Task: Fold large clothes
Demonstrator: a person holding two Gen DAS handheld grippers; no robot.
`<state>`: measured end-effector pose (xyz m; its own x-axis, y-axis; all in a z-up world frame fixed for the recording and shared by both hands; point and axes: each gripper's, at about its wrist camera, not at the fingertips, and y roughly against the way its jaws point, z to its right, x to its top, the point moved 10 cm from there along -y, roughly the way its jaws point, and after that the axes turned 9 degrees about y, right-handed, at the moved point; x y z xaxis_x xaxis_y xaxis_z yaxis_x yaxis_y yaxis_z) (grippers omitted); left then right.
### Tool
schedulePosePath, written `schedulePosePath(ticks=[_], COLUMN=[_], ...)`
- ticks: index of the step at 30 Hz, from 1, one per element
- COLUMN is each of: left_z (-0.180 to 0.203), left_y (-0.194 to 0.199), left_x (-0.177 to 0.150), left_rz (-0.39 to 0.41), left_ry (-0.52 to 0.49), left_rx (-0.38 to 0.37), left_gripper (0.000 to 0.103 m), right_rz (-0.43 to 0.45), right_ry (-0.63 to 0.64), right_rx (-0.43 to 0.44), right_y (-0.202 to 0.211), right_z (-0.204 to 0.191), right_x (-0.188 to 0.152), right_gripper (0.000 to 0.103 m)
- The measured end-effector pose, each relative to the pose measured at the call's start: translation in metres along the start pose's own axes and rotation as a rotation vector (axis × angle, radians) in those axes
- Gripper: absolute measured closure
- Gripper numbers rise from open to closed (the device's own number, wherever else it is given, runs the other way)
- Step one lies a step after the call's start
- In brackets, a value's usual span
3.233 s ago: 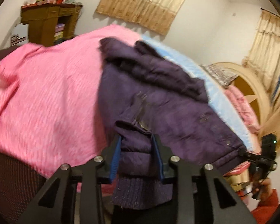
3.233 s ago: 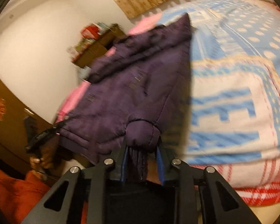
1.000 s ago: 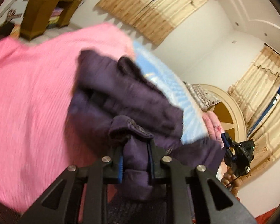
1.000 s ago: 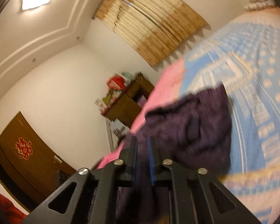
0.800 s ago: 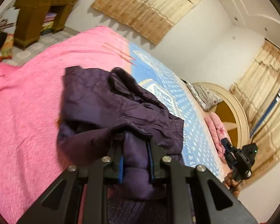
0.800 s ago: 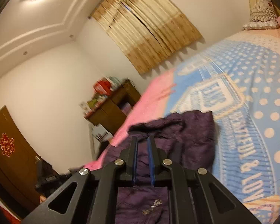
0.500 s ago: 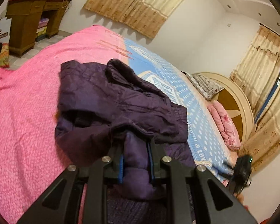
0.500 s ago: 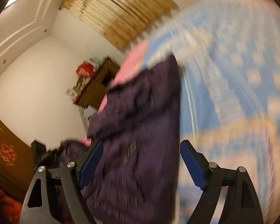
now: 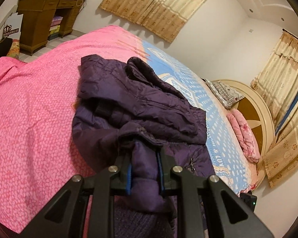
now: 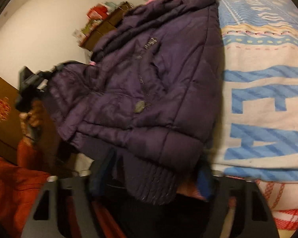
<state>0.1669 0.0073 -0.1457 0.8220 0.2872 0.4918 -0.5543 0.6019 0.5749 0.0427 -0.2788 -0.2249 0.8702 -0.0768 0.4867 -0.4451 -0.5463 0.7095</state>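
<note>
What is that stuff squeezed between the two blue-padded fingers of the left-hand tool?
A puffy fold of the purple jacket, pinched by the left gripper, seen in the left wrist view.

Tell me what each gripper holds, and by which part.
Left gripper pinches the purple jacket by a sleeve end. Right gripper holds nothing; its fingers straddle the ribbed hem.

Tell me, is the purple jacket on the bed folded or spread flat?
Partly folded: the purple jacket lies bunched in overlapping layers on the bed, its sleeve pinched in the left claw.
</note>
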Motion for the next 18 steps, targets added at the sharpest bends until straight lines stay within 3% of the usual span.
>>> schedulePosePath(ticks=[3, 5, 8, 12, 18], left_z=[-0.005, -0.003, 0.004, 0.021, 0.040], left_y=[-0.001, 0.002, 0.010, 0.018, 0.002], left_x=[-0.006, -0.006, 0.001, 0.032, 0.106], left_rz=[-0.008, -0.006, -0.007, 0.013, 0.050], left_ry=[0.017, 0.020, 0.038, 0.064, 0.092], left_rx=[0.008, 0.001, -0.033, -0.082, -0.088], left_gripper=[0.083, 0.083, 0.083, 0.083, 0.083], right_rz=[0.027, 0.032, 0.104, 0.262, 0.436], right_ry=[-0.108, -0.120, -0.147, -0.101, -0.026], right_rx=[0.060, 0.078, 0.186, 0.314, 0.356], right_y=[0.002, 0.005, 0.027, 0.072, 0.111], right_z=[0.014, 0.013, -0.005, -0.030, -0.038], right_x=[0.005, 0.004, 0.021, 0.081, 0.205], right_gripper=[0.072, 0.079, 0.082, 0.083, 0.085])
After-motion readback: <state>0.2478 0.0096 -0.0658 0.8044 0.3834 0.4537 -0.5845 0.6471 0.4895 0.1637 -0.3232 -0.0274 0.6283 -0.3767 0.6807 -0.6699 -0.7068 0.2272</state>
